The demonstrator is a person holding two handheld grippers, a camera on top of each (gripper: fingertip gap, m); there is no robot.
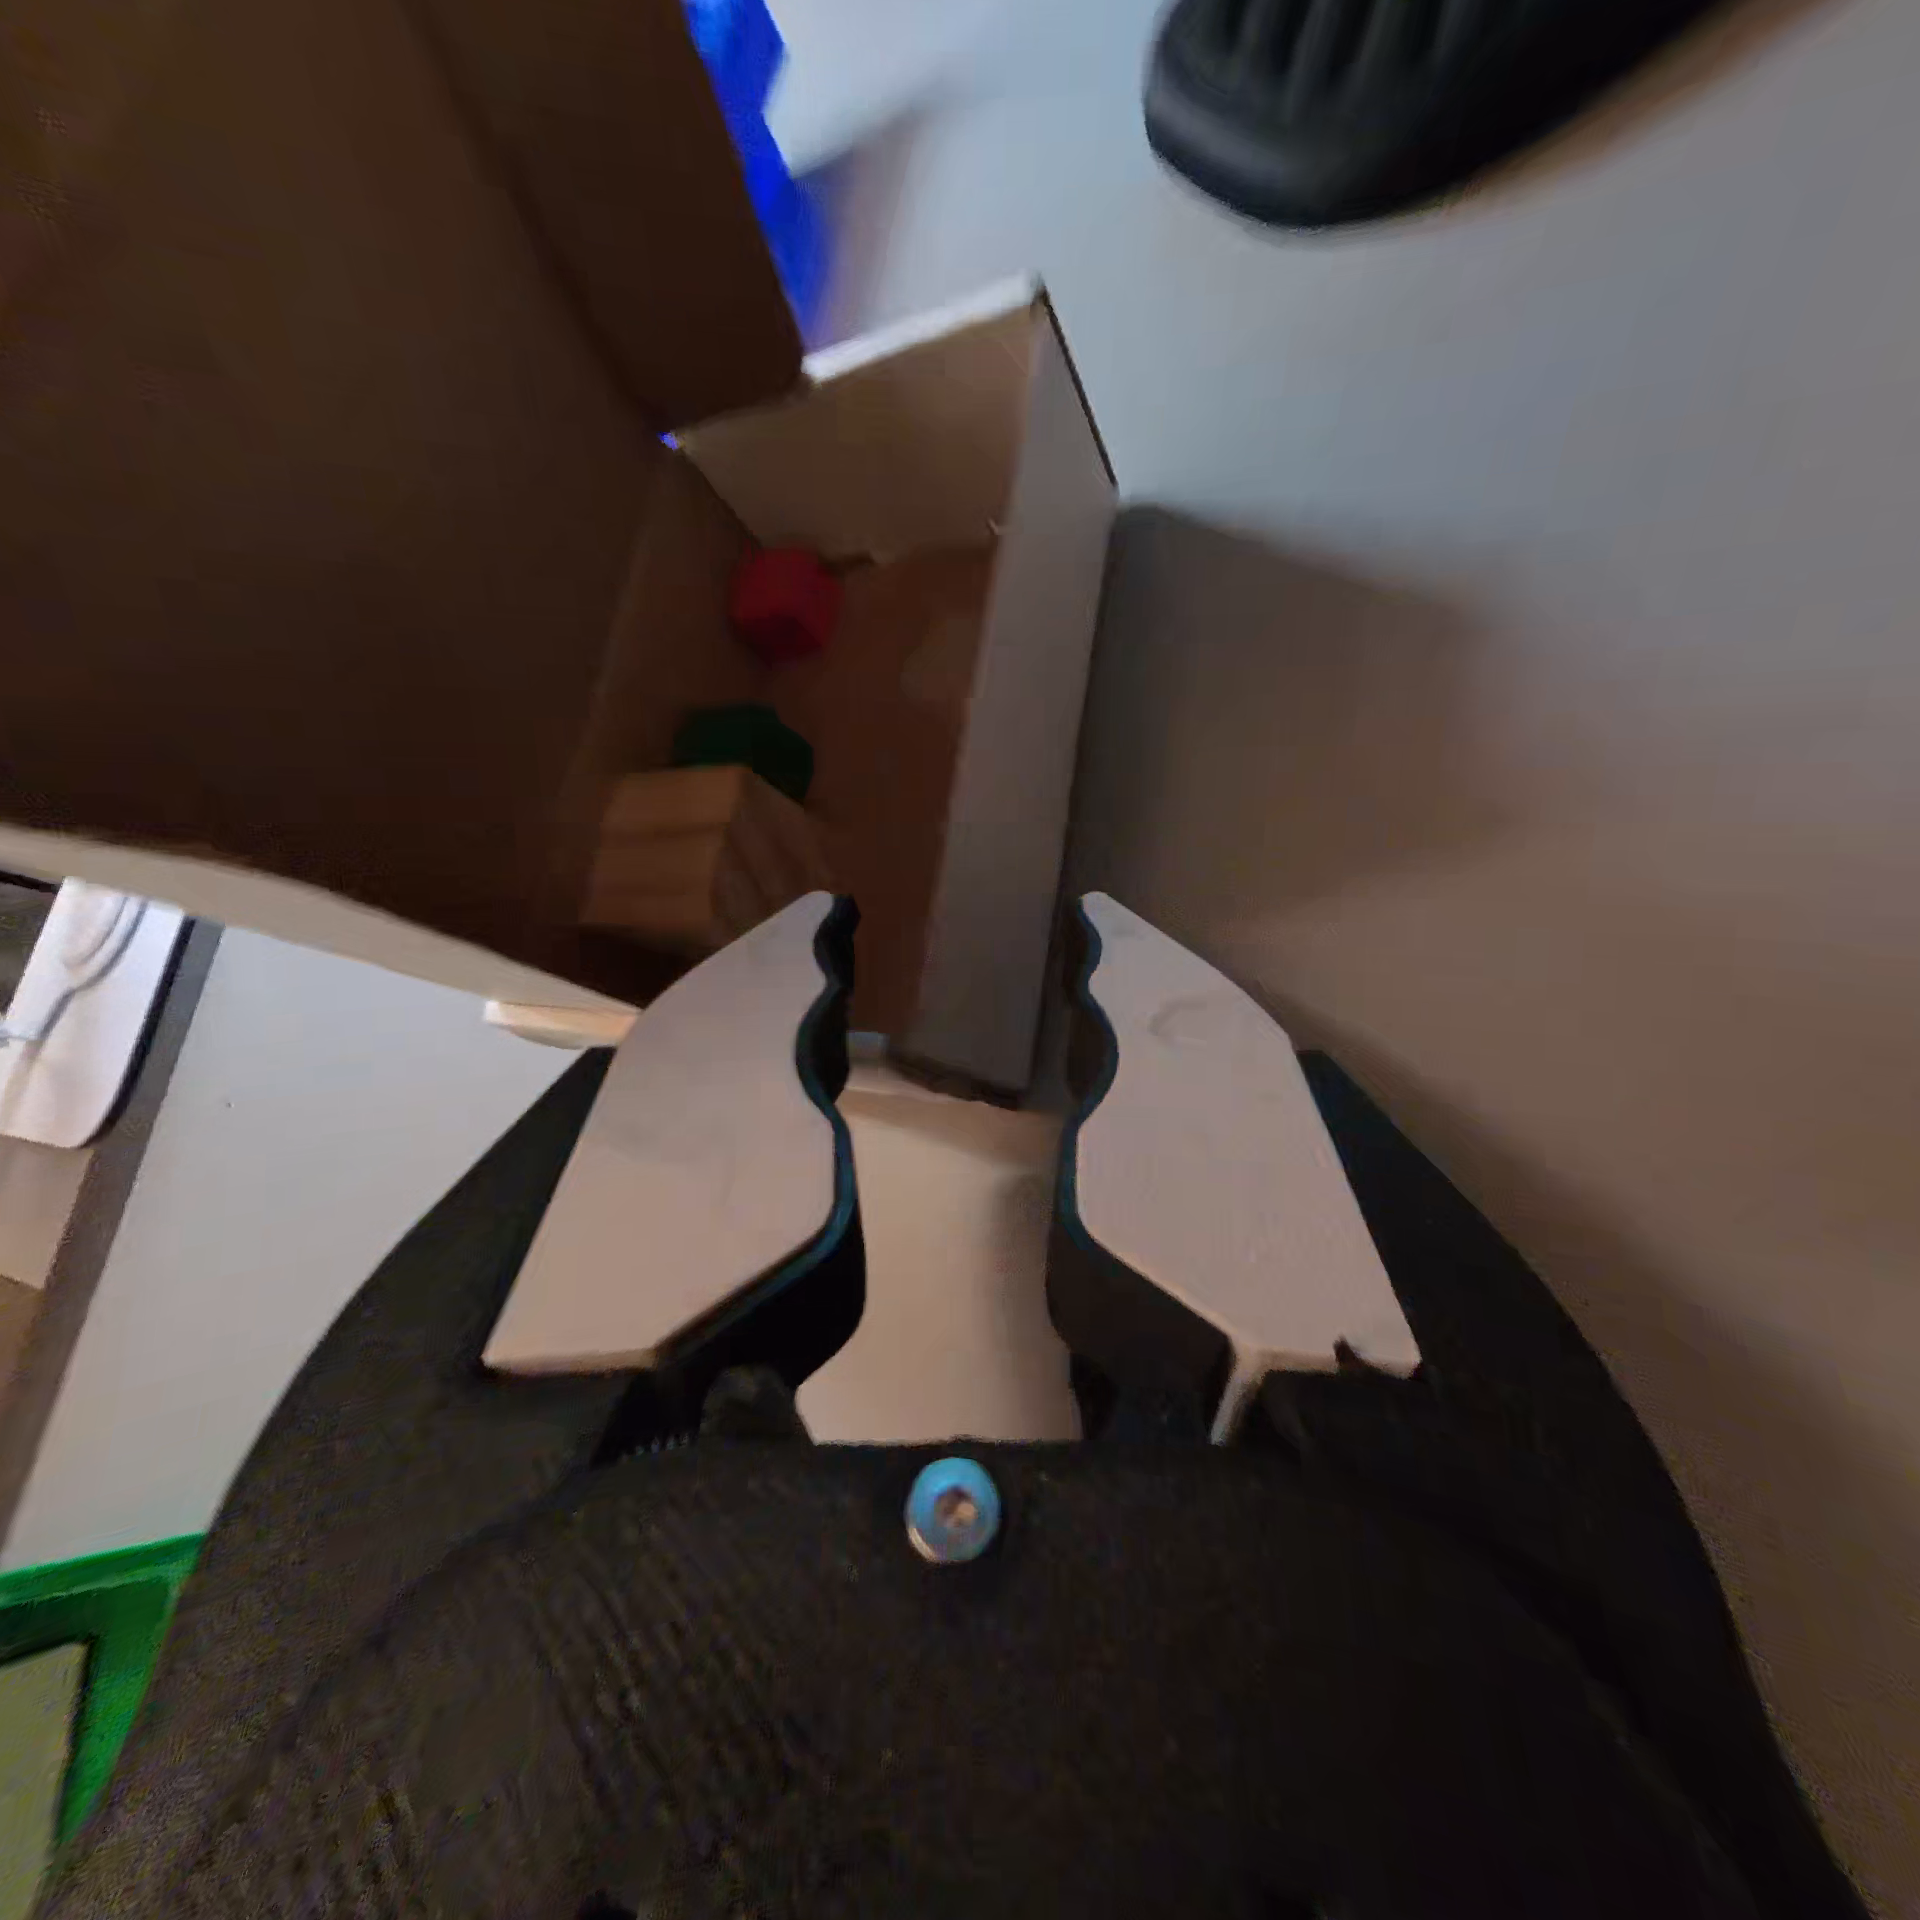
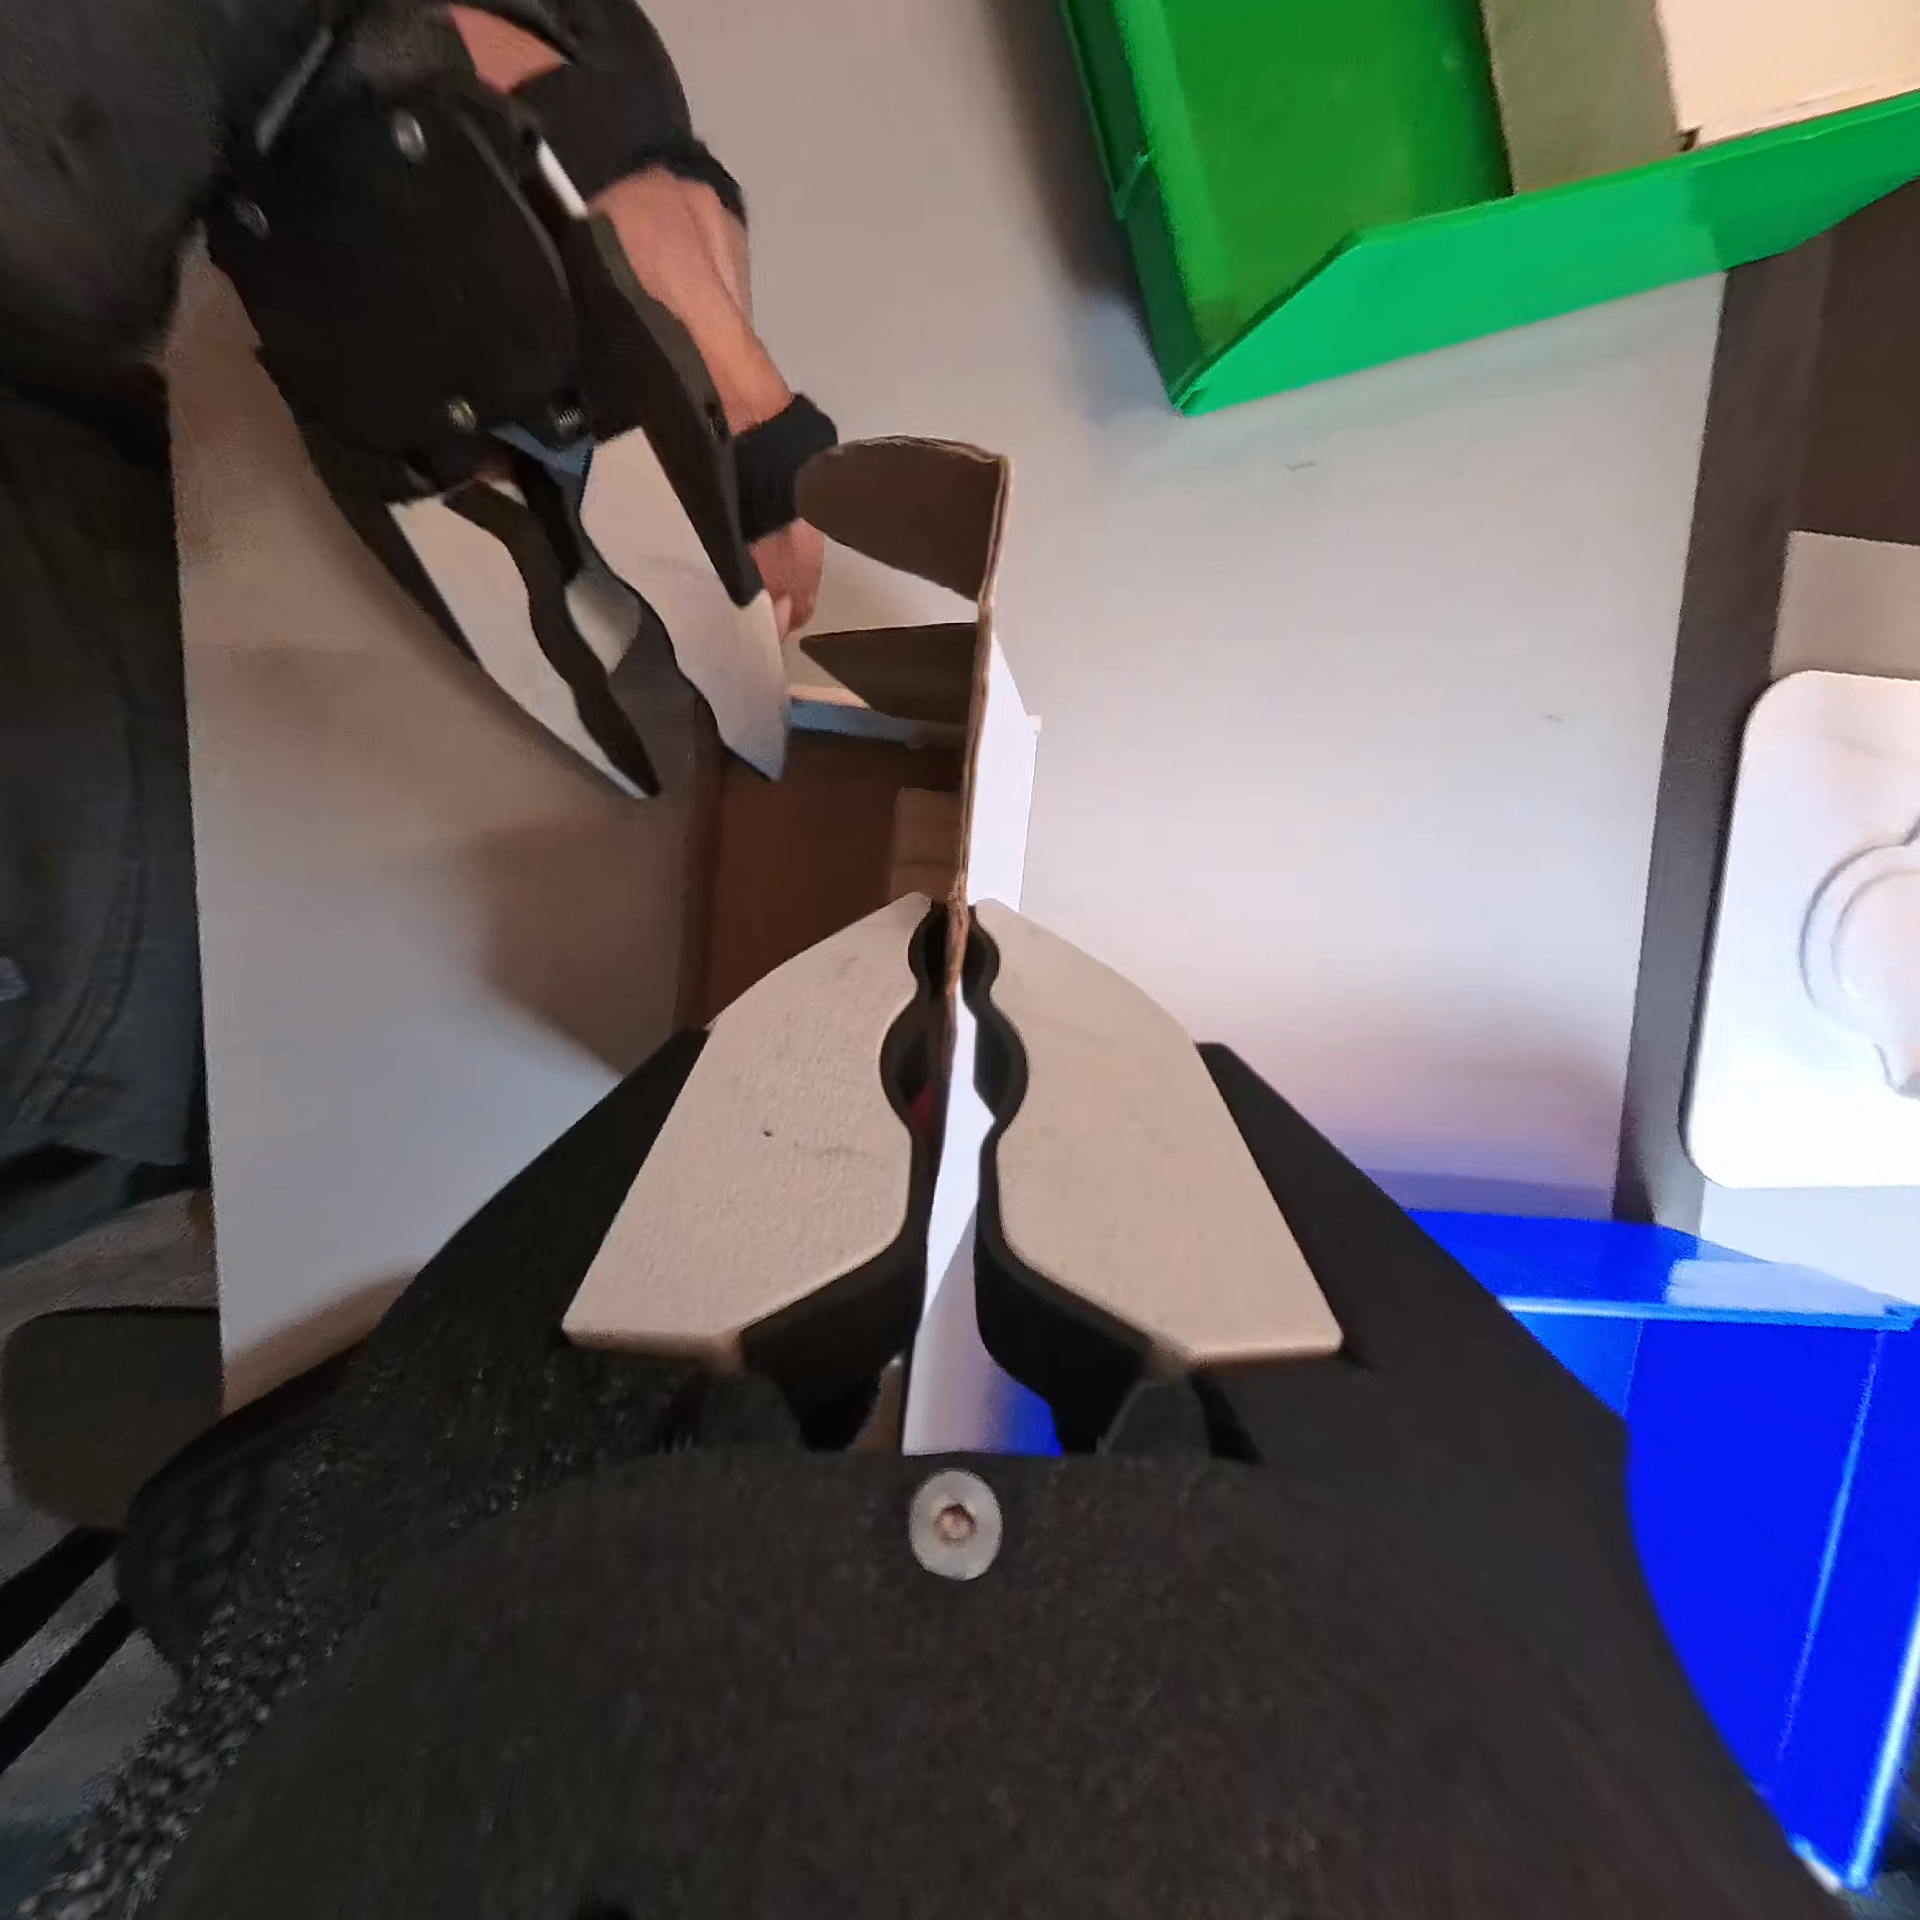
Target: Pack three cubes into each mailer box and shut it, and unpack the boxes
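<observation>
We see the mailer box (image 1: 1023, 727) running away from the left wrist camera up the middle of the frame, its long axis pointing from the fingertips toward the upper centre, with the opening facing left. It is white outside and brown inside, and its lid (image 1: 343, 416) fills the upper left of that view as a broad brown sheet. Inside lie a red cube (image 1: 784, 608) at the far end, a green cube (image 1: 748, 753) nearer, and a pale wooden cube (image 1: 675, 852) closest to us, in a row along the box. The left gripper (image 1: 961, 935) has its jaws apart, one finger on each side of the near end of the box's white side wall; whether they touch it we cannot tell. In the right wrist view the lid (image 2: 971, 727) stands edge-on as a thin brown line up the centre of the frame, and the right gripper (image 2: 958, 925) has its jaws pressed together on that edge. The left gripper (image 2: 717, 769) appears there in the upper left, spread wide at the box's far end. A green bin (image 2: 1455, 260) sits at upper right and a blue bin (image 2: 1714, 1455) at lower right, both on the white table (image 2: 1351, 727).
</observation>
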